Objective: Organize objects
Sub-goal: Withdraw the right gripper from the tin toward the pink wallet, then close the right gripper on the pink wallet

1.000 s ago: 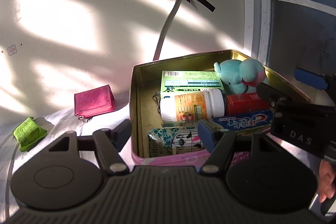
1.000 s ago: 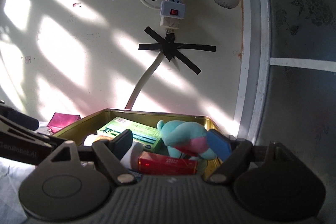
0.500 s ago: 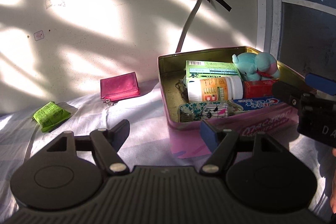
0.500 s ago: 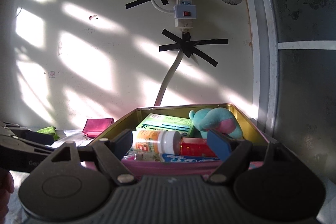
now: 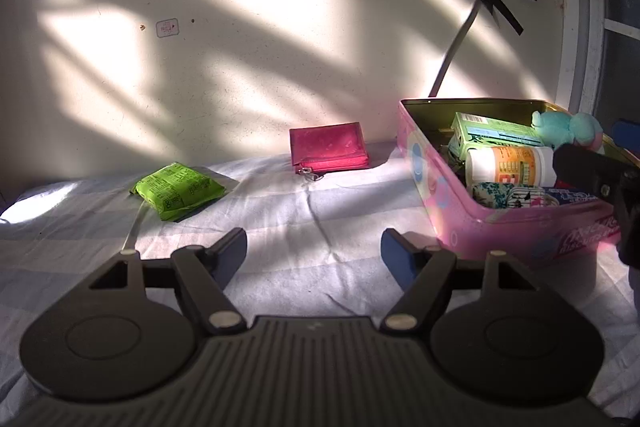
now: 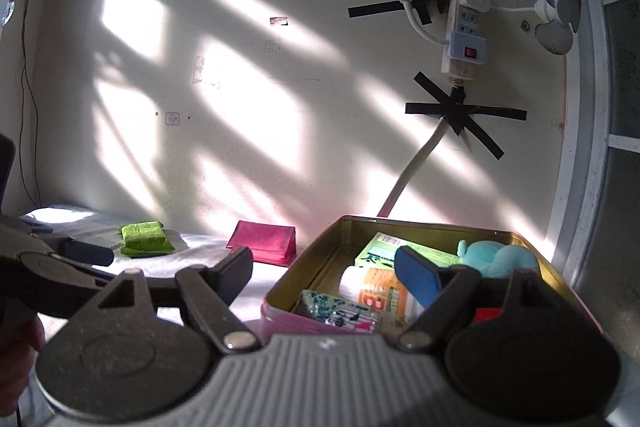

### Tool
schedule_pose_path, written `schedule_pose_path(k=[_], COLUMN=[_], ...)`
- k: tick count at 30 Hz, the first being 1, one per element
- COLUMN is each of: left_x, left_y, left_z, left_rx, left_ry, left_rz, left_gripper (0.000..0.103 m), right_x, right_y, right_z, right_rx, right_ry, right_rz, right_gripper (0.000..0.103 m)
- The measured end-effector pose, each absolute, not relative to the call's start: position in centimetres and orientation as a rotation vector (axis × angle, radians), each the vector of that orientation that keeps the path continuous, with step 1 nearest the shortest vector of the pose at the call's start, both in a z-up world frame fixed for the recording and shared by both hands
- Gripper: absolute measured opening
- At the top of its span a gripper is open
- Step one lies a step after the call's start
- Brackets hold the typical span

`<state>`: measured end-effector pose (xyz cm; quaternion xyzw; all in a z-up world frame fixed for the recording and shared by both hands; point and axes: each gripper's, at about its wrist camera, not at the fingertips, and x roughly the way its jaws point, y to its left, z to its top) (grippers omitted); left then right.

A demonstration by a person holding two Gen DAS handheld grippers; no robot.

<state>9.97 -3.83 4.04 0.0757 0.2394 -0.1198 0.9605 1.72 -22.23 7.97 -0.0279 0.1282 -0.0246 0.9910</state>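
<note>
Left wrist view shows a white sheet (image 5: pixel 312 211) spread below a sunlit wall (image 5: pixel 260 39), with a pink tin (image 5: pixel 500 227) standing open on the sheet as the landmark. Inside the tin lie a green box (image 5: pixel 492 135), a white bottle (image 5: pixel 508 165), a teal soft toy (image 5: pixel 560 131) at its far corner and a patterned pouch (image 5: pixel 496 195) by its near wall. Left of the tin, near the wall, lies a pink wallet (image 5: pixel 328 149); farther left lies a green packet (image 5: pixel 176 189). Both the left gripper (image 5: pixel 312 255), left of the tin, and the right gripper (image 6: pixel 324 269), at the tin's near left corner, have fingers spread apart, holding nothing.
</note>
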Motion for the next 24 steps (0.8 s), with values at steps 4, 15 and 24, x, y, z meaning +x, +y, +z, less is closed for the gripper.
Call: schedule_pose_path(k=[4, 15, 24], left_x=[11.2, 14.6, 15.6], left_y=[-0.9, 6.5, 10.0], left_z=[3.4, 1.1, 0.6], left_rx=[0.132, 0.049, -0.104], left_ry=[0.497, 0.542, 0.593], left_rz=[-0.187, -0.040, 0.007], left_gripper=[0.076, 0.076, 0.076], right_x=[3.5, 10.3, 20.4], right_y=[-19.7, -14.2, -11.9], right_z=[8.2, 7.7, 5.5], right_rx=[-0.091, -0.041, 0.007], right_ry=[0.274, 0.400, 0.492], right_rz=[-0.001, 0.118, 0.008], right_gripper=[0.081, 0.082, 0.092])
